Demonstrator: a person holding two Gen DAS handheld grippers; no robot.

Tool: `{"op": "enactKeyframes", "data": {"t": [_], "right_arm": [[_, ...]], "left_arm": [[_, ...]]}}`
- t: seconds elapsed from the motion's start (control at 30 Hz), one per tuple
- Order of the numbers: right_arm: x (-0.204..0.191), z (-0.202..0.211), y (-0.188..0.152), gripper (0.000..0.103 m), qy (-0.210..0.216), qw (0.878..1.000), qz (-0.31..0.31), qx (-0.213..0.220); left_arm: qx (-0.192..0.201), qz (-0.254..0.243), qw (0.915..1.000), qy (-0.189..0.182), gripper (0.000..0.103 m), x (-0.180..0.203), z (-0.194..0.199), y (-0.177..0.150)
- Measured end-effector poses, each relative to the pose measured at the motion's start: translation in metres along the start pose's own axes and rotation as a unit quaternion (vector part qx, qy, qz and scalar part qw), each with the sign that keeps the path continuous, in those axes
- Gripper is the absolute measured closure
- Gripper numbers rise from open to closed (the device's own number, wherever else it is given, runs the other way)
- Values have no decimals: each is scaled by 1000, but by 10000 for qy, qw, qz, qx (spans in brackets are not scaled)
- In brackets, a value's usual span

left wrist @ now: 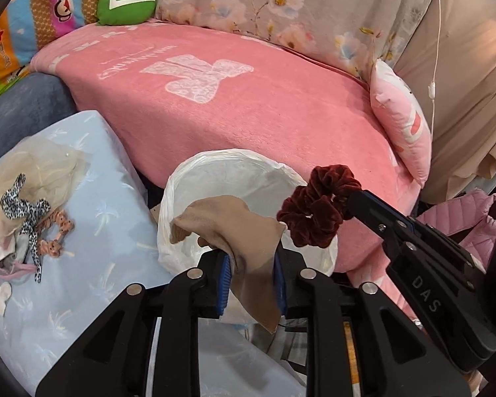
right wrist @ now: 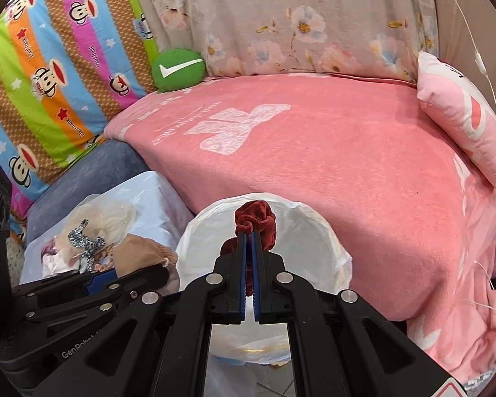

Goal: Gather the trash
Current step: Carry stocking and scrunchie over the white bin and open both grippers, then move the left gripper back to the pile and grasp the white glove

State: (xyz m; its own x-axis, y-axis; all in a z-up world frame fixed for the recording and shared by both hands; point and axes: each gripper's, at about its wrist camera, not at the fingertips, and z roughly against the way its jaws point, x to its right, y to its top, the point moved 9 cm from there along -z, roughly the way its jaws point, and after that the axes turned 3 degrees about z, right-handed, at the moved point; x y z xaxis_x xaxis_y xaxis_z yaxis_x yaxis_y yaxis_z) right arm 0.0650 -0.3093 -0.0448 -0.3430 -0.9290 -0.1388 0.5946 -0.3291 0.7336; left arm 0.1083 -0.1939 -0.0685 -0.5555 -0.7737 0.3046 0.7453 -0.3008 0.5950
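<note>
Two claws, one white plastic-lined trash bin [left wrist: 248, 178], one dark red velvet scrunchie [left wrist: 317, 205], one tan nylon stocking [left wrist: 234, 228], one loose pile of hair accessories and fabric scraps [left wrist: 23, 205] on a pale blue printed pillow [left wrist: 92, 238]. Bedding: one pink fleece blanket [left wrist: 248, 106], one small pink cushion [left wrist: 403, 122], one round green plush with a white check mark [left wrist: 125, 3], one striped cartoon-monkey quilt [right wrist: 49, 76], one grey floral quilt [right wrist: 297, 23].

Pile items overlap; one leopard-print bow is clear, the rest can't be separated or counted. Bin bottom is mostly hidden behind the claws. Stocking's lower end hangs out of sight behind the left claw frame. In the right wrist view the scrunchie's lower part is blocked by the fingers.

Left claw [left wrist: 251, 271] points down over the bin's 6 o'clock rim; the stocking sits between its blue pads, jaws partly apart, cloth touching both pads, draping toward 10 o'clock over the opening. Right claw [right wrist: 249, 241] is clenched on the scrunchie, pointing down above the bin mouth; from the left wrist view it enters from 4 o'clock, scrunchie at the bin's 2 o'clock rim.
</note>
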Motion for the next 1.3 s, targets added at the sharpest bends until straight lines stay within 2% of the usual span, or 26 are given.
{"op": "enactKeyframes", "data": {"t": [0.03, 0.07, 0.1, 0.17, 0.33, 0.5, 0.63, 1.3], "right_arm": [[3, -2, 0, 100, -6, 10000, -20, -7], [3, -3, -1, 100, -7, 10000, -35, -19], [4, -5, -1, 100, -9, 10000, -53, -29], [6, -9, 0, 100, 13, 9999, -90, -45], [4, -14, 3, 96, 74, 9999, -111, -22], [-3, -15, 3, 96, 129, 9999, -106, -29], [-15, -14, -2, 87, 179, 9998, -20, -61], [-70, -11, -31, 71, 384, 9982, 360, -282]], "left_arm": [[30, -22, 9999, 95, 73, -1, -2, 2], [58, -18, 9998, 167, 59, -3, -3, 3], [92, 3, 9997, 218, 40, -4, -3, 5], [230, 74, 9993, 294, 31, -6, -1, 10], [326, 117, 9985, 416, 31, -15, 3, 14], [431, 136, 9966, 690, 31, -29, 9, 11], [472, 125, 9954, 823, 31, -35, 12, 8], [607, 603, 9898, 1136, 31, -84, 37, -11]]}}
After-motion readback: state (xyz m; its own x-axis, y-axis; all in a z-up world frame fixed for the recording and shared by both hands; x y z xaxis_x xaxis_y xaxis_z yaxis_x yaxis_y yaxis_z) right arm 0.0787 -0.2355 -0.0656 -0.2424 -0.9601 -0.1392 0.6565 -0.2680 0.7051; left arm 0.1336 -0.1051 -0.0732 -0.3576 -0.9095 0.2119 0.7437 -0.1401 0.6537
